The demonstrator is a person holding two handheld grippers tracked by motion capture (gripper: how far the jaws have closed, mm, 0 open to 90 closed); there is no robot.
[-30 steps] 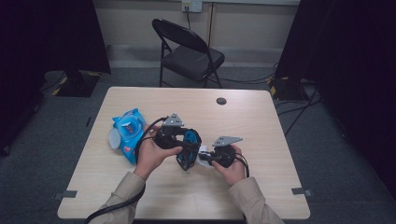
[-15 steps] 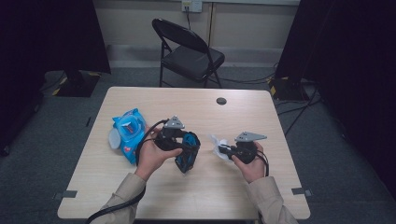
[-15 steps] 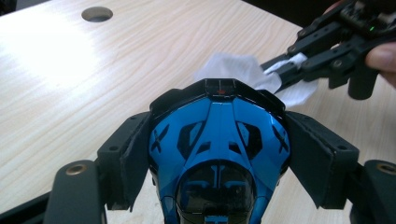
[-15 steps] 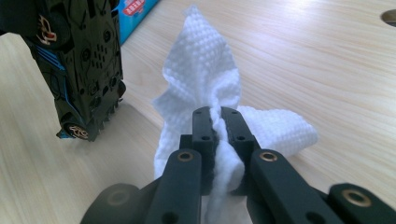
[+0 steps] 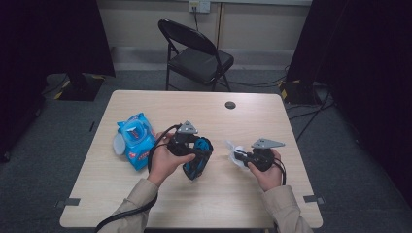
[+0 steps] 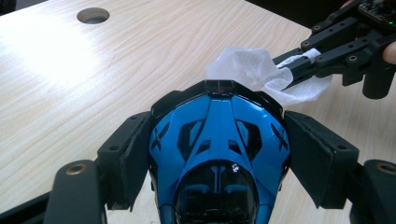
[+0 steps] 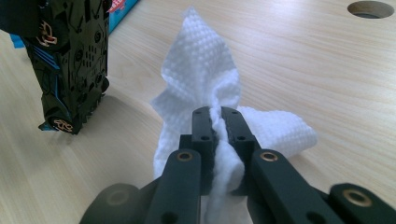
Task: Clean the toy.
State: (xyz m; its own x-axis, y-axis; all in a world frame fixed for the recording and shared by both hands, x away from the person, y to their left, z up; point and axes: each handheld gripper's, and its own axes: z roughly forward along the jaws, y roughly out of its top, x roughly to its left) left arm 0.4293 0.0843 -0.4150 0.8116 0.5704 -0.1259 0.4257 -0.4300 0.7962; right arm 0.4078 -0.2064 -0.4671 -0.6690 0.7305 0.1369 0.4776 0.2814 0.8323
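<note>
Away from the toy car [image 5: 197,160], right hand-held gripper [image 5: 241,156] with wipe [image 5: 234,150], farther than before.

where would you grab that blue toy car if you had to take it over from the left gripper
Grip the blue toy car across its two flanks, coming from its free end near the table, probably. It stands nose-up and tilted in the left gripper, whose pads already clamp the upper sides; the body is long and narrow.

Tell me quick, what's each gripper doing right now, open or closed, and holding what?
Left gripper: closed on the blue toy car, pads against its sides.
Right gripper: closed on the white wipe, clear of the car.
</note>
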